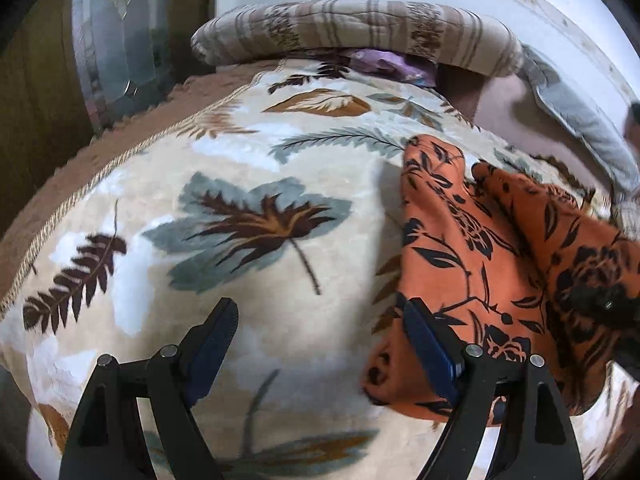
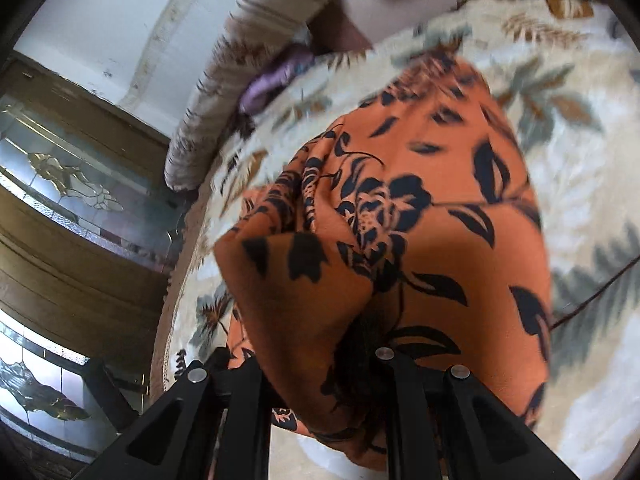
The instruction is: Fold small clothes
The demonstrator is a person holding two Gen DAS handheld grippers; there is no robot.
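Observation:
An orange garment with a black flower print lies bunched on the right of a cream leaf-patterned blanket. My left gripper is open and empty; its right finger rests against the garment's near left edge. In the right wrist view the same garment is lifted and draped over my right gripper. The cloth hides its fingertips, and the jaws look closed on a fold of it.
A striped beige pillow lies at the far end of the bed with a purple cloth under it. A grey cushion sits at the far right. A wooden cabinet with stained glass panels stands beside the bed.

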